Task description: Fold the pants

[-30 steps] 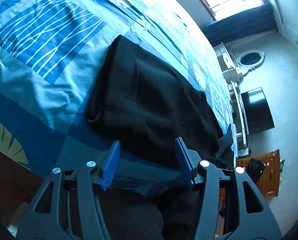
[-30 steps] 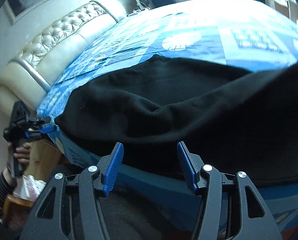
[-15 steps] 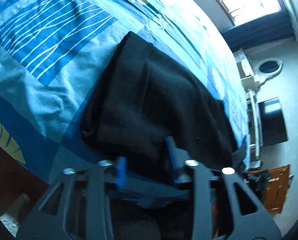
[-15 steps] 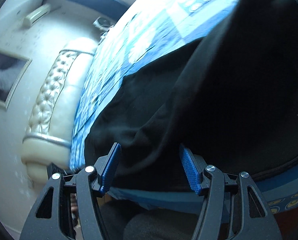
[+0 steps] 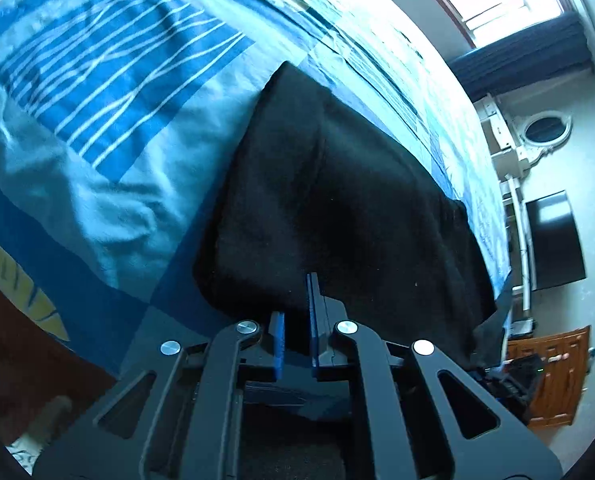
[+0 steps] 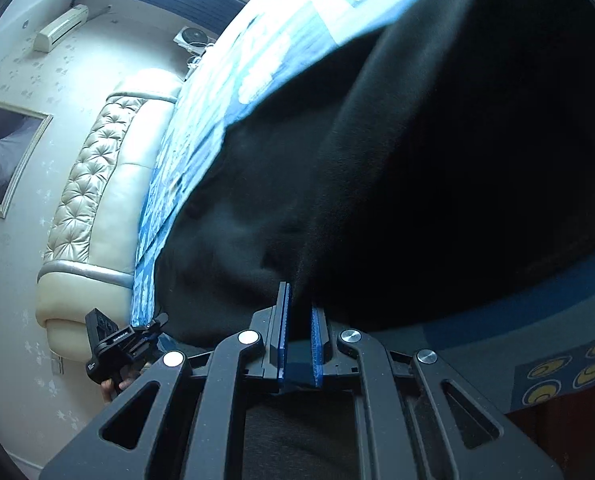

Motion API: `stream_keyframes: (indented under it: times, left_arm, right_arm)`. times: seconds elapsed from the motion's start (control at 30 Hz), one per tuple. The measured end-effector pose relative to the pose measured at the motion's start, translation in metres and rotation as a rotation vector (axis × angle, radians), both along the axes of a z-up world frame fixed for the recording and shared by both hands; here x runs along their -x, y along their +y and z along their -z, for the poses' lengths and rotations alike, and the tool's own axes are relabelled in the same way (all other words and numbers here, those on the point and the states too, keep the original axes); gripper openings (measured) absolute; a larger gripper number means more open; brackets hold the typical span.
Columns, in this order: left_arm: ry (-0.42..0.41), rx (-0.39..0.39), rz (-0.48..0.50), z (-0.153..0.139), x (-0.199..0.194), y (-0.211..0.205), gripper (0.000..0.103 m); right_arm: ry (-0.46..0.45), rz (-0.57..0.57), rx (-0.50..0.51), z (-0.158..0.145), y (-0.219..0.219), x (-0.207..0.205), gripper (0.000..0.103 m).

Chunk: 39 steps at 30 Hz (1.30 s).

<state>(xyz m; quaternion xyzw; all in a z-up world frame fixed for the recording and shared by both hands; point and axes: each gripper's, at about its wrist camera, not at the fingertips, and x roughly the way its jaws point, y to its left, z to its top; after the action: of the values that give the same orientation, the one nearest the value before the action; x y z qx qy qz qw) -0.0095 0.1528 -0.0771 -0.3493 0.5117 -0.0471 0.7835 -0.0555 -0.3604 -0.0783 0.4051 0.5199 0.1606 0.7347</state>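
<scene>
The black pants (image 5: 337, 200) lie stretched along the near edge of the bed (image 5: 109, 184), on its blue patterned cover, already doubled into one long dark band. That placement looks deliberate: with the cloth running parallel to the edge, its near hem is within reach of both hands without leaning over the mattress.

The left gripper (image 5: 295, 320) is closed on that near hem close to one end of the band — the blue pads are drawn almost together with a thin lip of black fabric pinched between them. In the right wrist view the right gripper (image 6: 299, 320) has its pads drawn in the same way on a ridge of the pants (image 6: 417, 180), where the fabric rises into a fold right at the fingertips; the cloth there is so dark that how much of it is caught cannot be told. The other hand-held gripper (image 6: 117, 344) shows at the lower left of that view, by the cream tufted headboard (image 6: 93, 196), so the two grips sit well apart along the garment.

Holding one edge at two spread points makes sense for a fold: the hem should rise as a straight line rather than sag in the middle, letting the band be carried over itself evenly. The fold itself is not yet made — most of the pants lie flat on the cover.
</scene>
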Motion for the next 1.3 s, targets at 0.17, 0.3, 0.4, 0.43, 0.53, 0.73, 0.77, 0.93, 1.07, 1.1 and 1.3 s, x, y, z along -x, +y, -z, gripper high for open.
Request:
stream_keyframes:
  times: [0.17,0.3,0.4,0.43,0.53,0.73,0.77,0.93,1.07,1.1,1.3]
  left_arm:
    - [-0.033,-0.078,0.049,-0.009,0.003,-0.007,0.012]
    - [-0.072,-0.253,0.114,-0.035,0.013,-0.027,0.041]
    - [-0.11,-0.391,0.126,-0.053,0.02,-0.043,0.072]
    - [-0.128,-0.422,0.124,-0.059,0.021,-0.047,0.073]
    - [-0.151,-0.443,0.135,-0.066,0.016,-0.055,0.08]
    - [-0.133,-0.416,0.141,-0.059,-0.013,-0.073,0.081]
    - [-0.127,-0.412,0.142,-0.056,-0.016,-0.076,0.081]
    - [-0.1,-0.399,0.134,-0.046,-0.026,-0.084,0.081]
    - [-0.084,-0.366,0.11,-0.039,-0.029,-0.079,0.083]
    - [-0.084,-0.362,0.106,-0.038,-0.029,-0.079,0.083]
    - [-0.081,-0.384,0.107,-0.035,-0.028,-0.083,0.084]
  right_arm:
    - [0.009,-0.005,-0.059,0.003,-0.004,-0.001,0.014]
    - [-0.012,-0.007,0.05,-0.026,-0.025,0.005,0.032]
    - [-0.065,0.044,0.197,-0.061,-0.061,-0.006,0.038]
    - [-0.084,0.081,0.261,-0.072,-0.077,-0.014,0.045]
    - [-0.098,0.209,0.426,-0.098,-0.132,-0.058,0.069]
    - [0.108,0.358,0.686,-0.09,-0.209,-0.19,0.07]
    - [0.152,0.381,0.714,-0.085,-0.218,-0.209,0.07]
    - [0.306,0.43,0.81,-0.051,-0.254,-0.256,0.07]
    - [0.416,0.445,0.792,-0.018,-0.273,-0.263,0.069]
    - [0.404,0.457,0.793,-0.017,-0.276,-0.259,0.059]
    - [0.177,0.458,0.659,-0.055,-0.29,-0.213,0.007]
